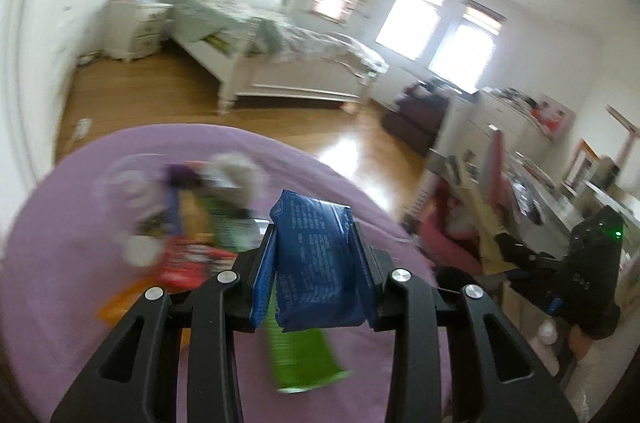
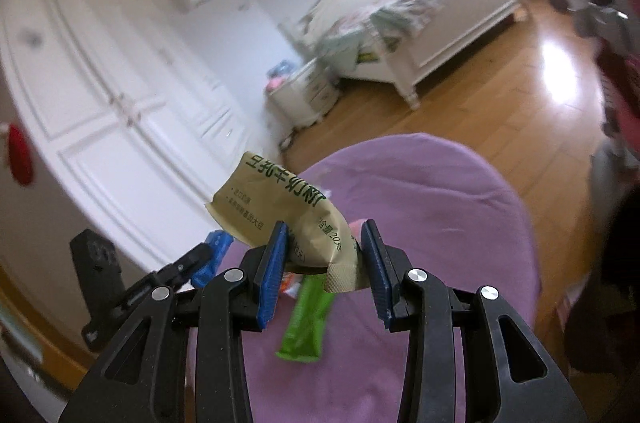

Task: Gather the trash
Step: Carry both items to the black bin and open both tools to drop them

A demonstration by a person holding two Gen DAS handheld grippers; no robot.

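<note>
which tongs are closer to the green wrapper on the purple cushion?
Hard to call. Left tongs, gripping a blue packet, and right tongs, gripping a tan packet, both hang directly above the green wrapper.

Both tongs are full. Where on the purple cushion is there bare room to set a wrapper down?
The bare patches are the purple cushion's far and right side, beyond the green wrapper, and the near-left part by its edge in the left wrist view. It is crowded at the wrapper pile. The left tongs hold the blue packet; the right tongs hold the tan sachet.

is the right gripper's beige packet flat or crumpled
Crumpled: the beige packet bends and creases between the right gripper fingers.
</note>
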